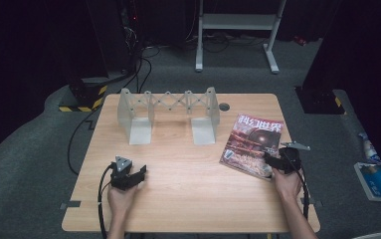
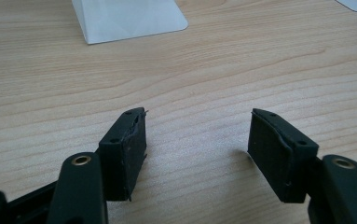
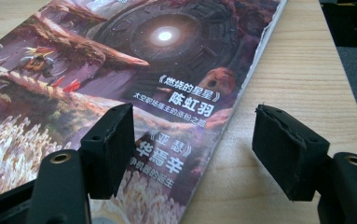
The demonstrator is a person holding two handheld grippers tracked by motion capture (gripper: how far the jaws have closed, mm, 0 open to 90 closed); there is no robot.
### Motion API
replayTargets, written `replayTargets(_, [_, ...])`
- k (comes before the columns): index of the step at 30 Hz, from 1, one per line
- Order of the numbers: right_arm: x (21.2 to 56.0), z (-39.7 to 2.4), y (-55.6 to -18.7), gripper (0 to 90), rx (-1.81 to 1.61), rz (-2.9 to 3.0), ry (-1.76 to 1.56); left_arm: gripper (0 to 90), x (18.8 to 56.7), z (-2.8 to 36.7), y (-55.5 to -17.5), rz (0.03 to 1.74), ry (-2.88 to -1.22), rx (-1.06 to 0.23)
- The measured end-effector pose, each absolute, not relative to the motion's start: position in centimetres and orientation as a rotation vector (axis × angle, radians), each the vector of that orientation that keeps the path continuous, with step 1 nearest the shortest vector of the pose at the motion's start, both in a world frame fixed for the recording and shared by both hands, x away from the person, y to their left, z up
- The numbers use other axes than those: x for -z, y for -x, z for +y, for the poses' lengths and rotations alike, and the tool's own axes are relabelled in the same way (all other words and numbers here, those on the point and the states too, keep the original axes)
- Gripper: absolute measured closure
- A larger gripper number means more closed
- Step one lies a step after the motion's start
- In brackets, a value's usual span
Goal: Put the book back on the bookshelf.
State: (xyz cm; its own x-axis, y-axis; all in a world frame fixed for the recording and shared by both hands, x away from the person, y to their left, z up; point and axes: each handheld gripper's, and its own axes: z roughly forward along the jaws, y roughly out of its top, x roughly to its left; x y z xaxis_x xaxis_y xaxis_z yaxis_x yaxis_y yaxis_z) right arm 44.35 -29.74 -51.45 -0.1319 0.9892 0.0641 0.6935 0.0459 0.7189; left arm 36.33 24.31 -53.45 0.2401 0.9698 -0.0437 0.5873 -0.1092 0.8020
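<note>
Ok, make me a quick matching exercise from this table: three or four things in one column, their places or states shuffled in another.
Things:
1 magazine
2 white rack
3 left gripper
4 right gripper

Places or states:
A open over bare wood
B standing at the table's far side
C lying flat near the right edge
D open, straddling a cover's edge

Pairs: 1-C, 2-B, 3-A, 4-D

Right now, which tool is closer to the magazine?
Right. The right tool hangs over the magazine's near edge, jaws open astride that edge. The left tool sits far across the table, open over bare wood.
</note>
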Motion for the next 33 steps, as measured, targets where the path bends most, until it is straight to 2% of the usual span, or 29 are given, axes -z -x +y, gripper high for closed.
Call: replayTargets(33, [51.98,-29.29,-44.23,28.2,-0.902,1.955,-1.627,37.3,53.46,24.32,-36.35,1.445,-1.786,-0.681])
